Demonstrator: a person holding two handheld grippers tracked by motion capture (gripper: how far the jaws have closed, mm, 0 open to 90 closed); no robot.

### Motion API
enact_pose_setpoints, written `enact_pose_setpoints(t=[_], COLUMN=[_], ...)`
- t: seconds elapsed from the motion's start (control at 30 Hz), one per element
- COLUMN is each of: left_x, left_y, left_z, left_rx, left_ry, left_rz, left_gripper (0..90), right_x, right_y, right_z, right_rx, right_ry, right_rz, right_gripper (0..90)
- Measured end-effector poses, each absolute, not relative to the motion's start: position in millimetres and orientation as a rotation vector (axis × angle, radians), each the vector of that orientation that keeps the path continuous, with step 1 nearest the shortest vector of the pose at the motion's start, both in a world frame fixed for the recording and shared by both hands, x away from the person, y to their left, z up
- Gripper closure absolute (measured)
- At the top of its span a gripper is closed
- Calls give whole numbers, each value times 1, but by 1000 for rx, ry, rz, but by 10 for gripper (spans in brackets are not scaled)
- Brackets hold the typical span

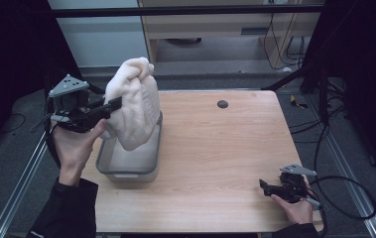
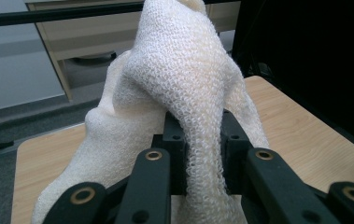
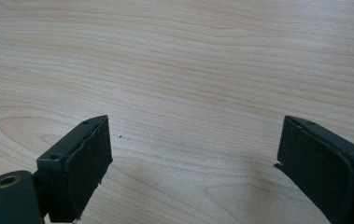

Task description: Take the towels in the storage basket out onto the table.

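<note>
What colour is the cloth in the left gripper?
Cream-white cloth, open knit texture; clearest in the left gripper view.

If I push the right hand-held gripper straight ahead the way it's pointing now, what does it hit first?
Probably the bare wooden table. The right hand-held gripper angles down at it with jaws open, nothing between or ahead of them. The gap to the surface is unclear.

Lighting's pretty uneven: the wooden table is lit evenly from overhead while the room around it drops to near black. The high view is soft and a bit grainy. The gripper views are sharper, with only faint shadows on the wood under the jaws.
</note>
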State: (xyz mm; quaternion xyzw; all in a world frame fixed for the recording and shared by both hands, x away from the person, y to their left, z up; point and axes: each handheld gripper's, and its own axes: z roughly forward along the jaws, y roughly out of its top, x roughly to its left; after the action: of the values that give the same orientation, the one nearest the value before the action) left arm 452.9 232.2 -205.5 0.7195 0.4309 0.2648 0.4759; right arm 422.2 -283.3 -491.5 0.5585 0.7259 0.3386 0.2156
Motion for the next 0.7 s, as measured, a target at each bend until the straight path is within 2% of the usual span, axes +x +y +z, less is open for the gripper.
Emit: enact_pose_setpoints(t=[0.7], left_x=[451], left_y=[189], left_z=[-194], left_rx=[1804], left_ry=[959], left_rz=[608], left_gripper=[764], right_x=[422], right_y=[-285], right_z=[-490], right_rx=[1539], right_ry=[2003], right_rz=[934], right_gripper=[98])
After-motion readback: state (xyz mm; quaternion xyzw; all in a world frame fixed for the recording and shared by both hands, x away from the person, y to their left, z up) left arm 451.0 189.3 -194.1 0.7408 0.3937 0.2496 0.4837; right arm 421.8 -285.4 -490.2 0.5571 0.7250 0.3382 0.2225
